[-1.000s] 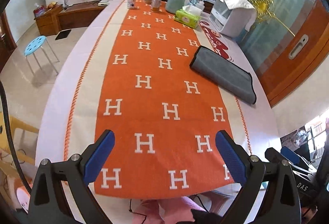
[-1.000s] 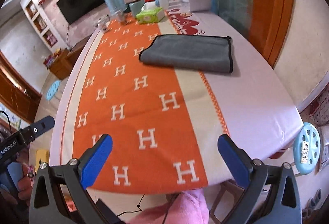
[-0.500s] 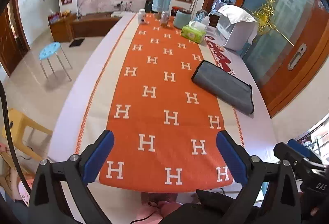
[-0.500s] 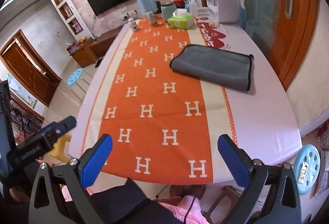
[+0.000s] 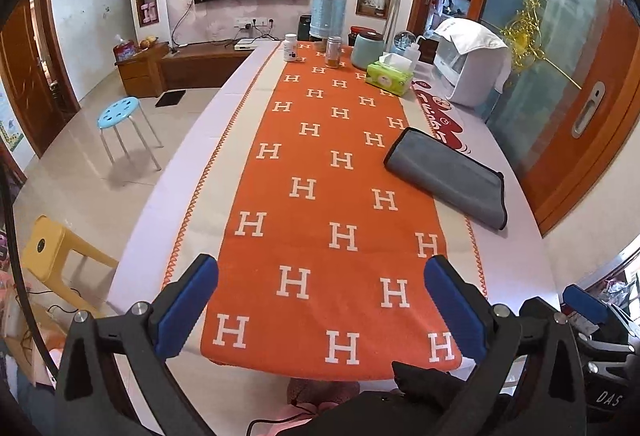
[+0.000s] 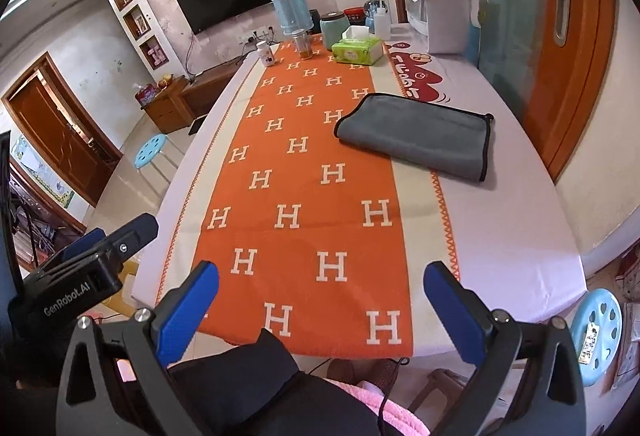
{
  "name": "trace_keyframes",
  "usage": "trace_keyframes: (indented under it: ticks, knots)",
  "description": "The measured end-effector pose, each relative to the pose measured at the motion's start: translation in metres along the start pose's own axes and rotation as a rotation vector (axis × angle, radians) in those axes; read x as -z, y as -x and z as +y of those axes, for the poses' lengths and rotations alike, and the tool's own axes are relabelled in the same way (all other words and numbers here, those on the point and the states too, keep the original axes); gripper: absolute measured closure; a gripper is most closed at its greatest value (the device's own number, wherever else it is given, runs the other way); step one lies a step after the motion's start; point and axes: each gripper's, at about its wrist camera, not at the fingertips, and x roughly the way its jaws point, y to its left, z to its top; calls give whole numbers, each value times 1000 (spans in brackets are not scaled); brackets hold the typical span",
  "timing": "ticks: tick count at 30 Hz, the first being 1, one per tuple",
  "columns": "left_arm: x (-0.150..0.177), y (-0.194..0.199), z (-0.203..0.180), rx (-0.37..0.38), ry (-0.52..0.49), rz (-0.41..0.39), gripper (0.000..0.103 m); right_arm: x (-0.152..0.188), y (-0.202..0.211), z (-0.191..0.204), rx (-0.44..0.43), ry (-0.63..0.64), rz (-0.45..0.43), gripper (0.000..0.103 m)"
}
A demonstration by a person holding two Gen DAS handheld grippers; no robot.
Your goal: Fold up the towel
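A grey towel with a dark hem (image 5: 448, 178) lies folded flat on the right side of the long table, partly on the orange H-patterned runner (image 5: 336, 196). It also shows in the right wrist view (image 6: 416, 134). My left gripper (image 5: 320, 300) is open and empty, held back over the table's near end, far from the towel. My right gripper (image 6: 320, 300) is open and empty too, also back over the near edge. The left gripper's body shows in the right wrist view (image 6: 84, 268).
At the table's far end stand a green tissue box (image 5: 390, 78), jars (image 5: 333, 52), a white bottle (image 5: 290, 47), a teal canister (image 5: 367, 50) and a white appliance (image 5: 472, 68). Blue stools (image 5: 120, 112) (image 6: 596, 332) and a yellow stool (image 5: 48, 248) stand beside the table.
Both grippers have pulled back and risen away from the table, so more of the room shows. The towel has not moved. Both stay open.
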Motion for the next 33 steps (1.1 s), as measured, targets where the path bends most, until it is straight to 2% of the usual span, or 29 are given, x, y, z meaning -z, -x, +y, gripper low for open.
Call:
trace_keyframes:
  ticks: [13,33]
  knots:
    - [1,1,-10,-46,-29,-9,1,1,-6,0,-5,3,18,0]
    - [-3,-5,-18,-39,-55,-3,1,-2,-13,-2,3,2,33,0]
